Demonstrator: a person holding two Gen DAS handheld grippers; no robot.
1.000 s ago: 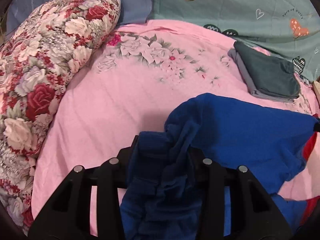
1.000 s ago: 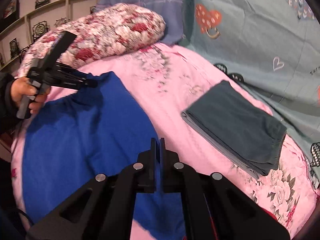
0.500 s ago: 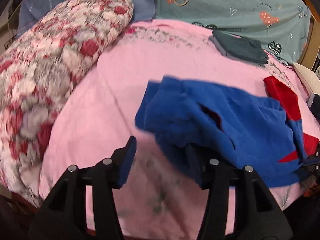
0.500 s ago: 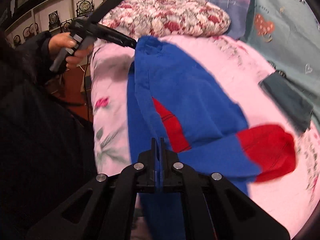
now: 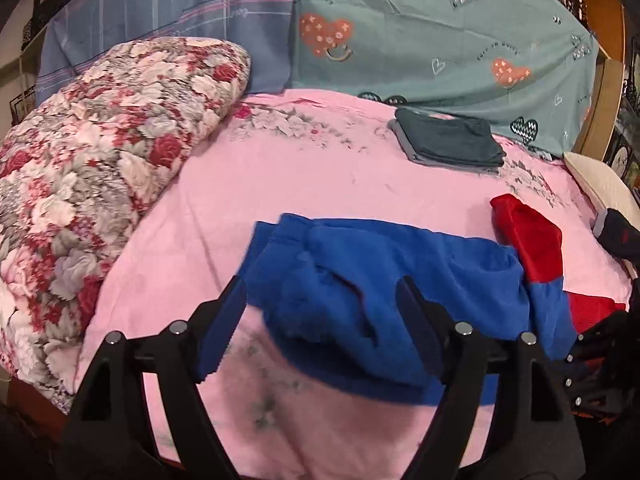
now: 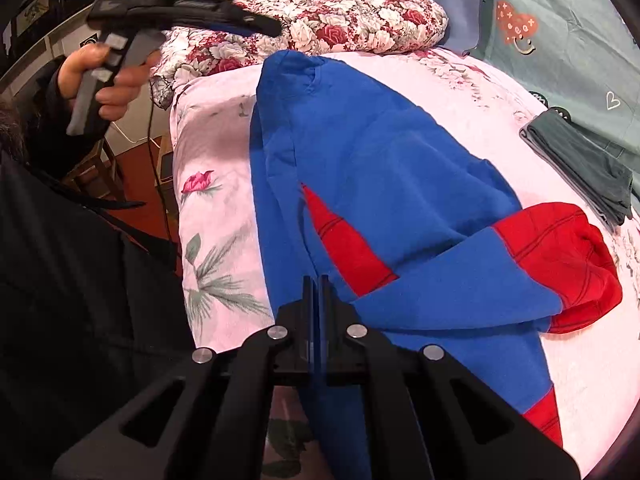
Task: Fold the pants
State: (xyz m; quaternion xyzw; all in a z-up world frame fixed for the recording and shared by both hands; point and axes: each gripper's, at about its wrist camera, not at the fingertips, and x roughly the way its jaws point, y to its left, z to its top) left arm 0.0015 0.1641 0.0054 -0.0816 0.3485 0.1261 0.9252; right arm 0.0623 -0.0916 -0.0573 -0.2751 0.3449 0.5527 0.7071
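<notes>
Pink floral bed [image 5: 320, 184] w/ wall shelves [image 6: 48, 8], red-brown floor [image 6: 136, 216].

Matt fleecy cloth pants [image 6: 384, 168], cotton bedsheet [image 5: 280, 184].

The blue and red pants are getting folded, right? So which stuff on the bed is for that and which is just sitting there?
For the folding:
- blue and red pants
- left gripper, open
- right gripper, shut on the pants

Just lying about:
- folded dark grey clothes
- flowery quilt
- cream pillow
- pink bedsheet, under it all
</notes>
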